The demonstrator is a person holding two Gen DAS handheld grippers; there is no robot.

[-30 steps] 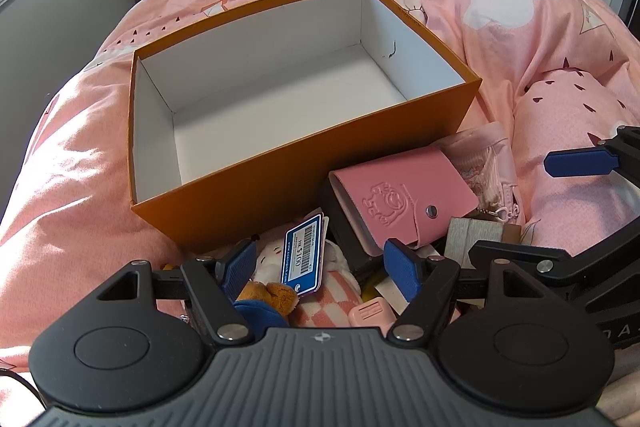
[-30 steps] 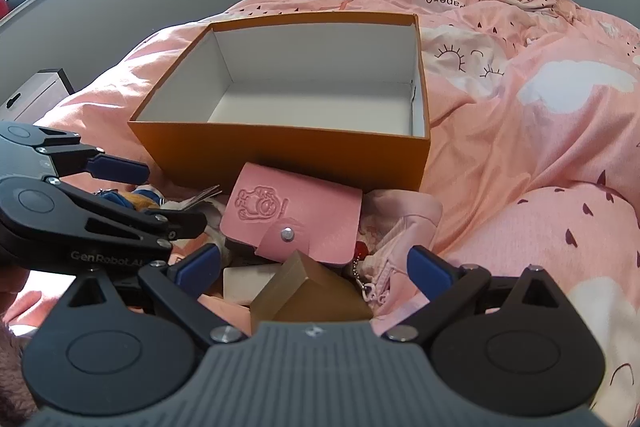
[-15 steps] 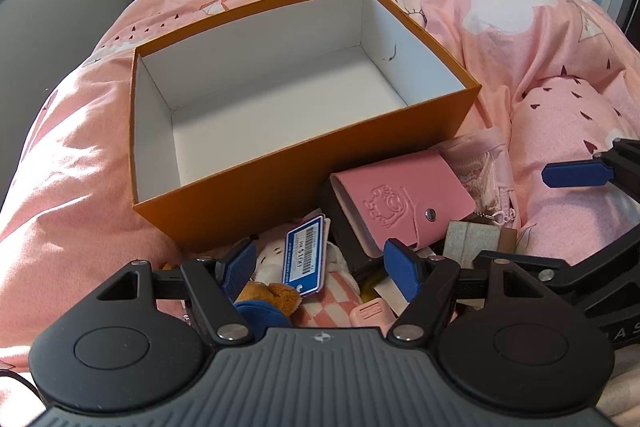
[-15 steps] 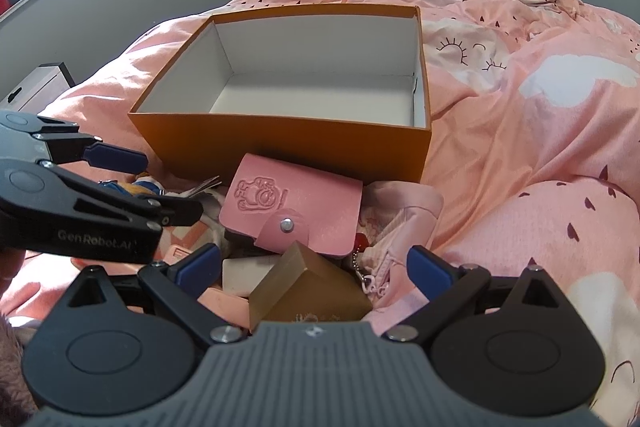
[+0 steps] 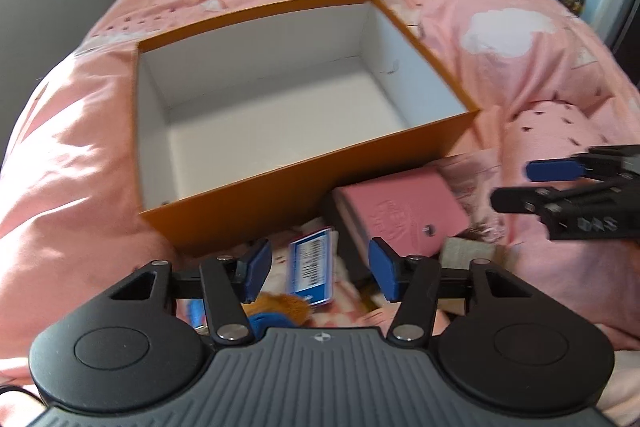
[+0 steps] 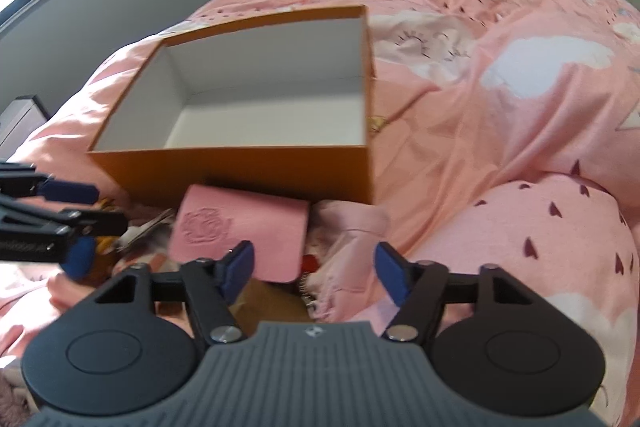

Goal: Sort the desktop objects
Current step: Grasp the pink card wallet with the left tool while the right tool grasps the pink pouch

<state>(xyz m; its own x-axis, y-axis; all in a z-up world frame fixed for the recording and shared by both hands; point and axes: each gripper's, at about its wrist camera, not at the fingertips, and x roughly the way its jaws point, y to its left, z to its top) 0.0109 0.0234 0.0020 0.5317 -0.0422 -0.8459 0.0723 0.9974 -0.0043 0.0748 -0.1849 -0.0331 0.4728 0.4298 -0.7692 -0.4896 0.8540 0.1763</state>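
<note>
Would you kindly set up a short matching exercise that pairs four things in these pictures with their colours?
Things:
1. box
2. wallet
3. tag
4. duvet

Colours:
A. blue and white, with a barcode
B. pink with white clouds
C. orange outside, white inside
D. plain pink, with an embossed figure and a snap

Pairs: 1-C, 2-D, 3-A, 4-B
</note>
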